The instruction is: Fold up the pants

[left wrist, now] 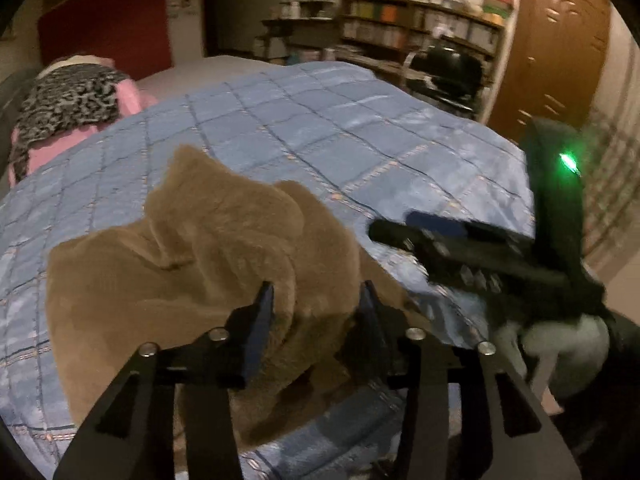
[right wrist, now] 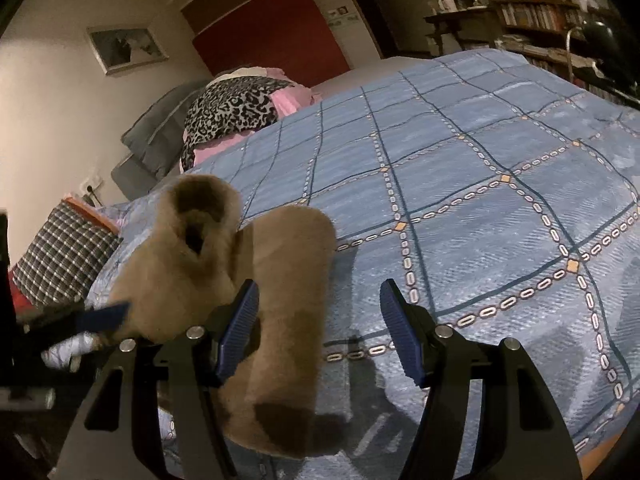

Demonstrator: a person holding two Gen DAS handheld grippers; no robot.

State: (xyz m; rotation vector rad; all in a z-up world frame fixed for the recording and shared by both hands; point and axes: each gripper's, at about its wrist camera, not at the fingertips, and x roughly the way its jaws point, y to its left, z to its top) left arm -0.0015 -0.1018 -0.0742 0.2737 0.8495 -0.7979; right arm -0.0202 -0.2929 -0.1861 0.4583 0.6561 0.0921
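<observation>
Fuzzy brown pants lie crumpled on the blue quilted bedspread near the bed's front edge. My left gripper is open, its fingers on either side of a raised fold of the pants. My right gripper is open; one pant leg lies between its fingers, close to the left finger. The right gripper also shows in the left wrist view, to the right of the pants. The left gripper's blue fingertip shows at the left of the right wrist view, touching the pants.
A leopard-print cloth over pink bedding lies at the head of the bed. A checked basket stands by the bed's left side. Bookshelves, a black chair and a wooden door are beyond the bed.
</observation>
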